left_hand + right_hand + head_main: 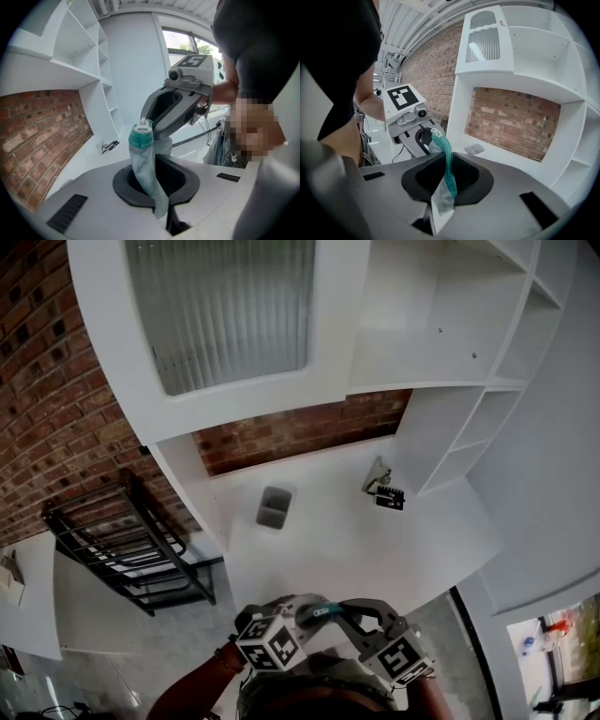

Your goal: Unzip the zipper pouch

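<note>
Translucent teal-zippered pouch (pixel 143 164) pinched by left tongs (pixel 165 212) and right tongs (pixel 436 206), grey tub (pixel 274 506) on white surface (pixel 375 549) caught overhead, unseen in left gripper view.

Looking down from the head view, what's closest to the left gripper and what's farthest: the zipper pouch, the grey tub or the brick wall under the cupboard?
1. zipper pouch: pinched in the left gripper, at the bottom of the view.
2. grey tub: standing on the white counter, farther ahead.
3. brick wall: at the back of the counter, behind the tub.
</note>
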Demonstrator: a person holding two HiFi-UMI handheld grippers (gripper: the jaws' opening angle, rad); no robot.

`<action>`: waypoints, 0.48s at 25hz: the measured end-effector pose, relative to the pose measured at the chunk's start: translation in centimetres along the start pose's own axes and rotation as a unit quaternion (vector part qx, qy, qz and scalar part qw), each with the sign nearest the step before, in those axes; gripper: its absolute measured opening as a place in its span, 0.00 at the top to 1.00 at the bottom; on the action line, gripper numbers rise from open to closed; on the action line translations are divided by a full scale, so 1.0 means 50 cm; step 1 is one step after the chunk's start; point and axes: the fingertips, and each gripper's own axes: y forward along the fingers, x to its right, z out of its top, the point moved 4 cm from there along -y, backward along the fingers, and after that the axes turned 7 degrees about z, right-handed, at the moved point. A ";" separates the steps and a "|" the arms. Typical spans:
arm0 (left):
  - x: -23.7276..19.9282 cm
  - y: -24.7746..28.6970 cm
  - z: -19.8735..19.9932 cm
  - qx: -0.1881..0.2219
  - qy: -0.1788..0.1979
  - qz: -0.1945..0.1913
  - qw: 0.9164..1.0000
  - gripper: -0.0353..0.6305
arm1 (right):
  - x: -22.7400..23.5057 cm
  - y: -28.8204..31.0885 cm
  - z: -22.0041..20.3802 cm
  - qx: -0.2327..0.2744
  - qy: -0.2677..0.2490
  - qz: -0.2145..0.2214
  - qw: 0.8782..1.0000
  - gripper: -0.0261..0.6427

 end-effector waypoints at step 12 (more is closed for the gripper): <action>-0.036 0.005 -0.041 -0.087 -0.102 0.115 0.984 0.94 | -0.025 0.021 0.046 0.037 -0.002 -0.019 0.999 0.81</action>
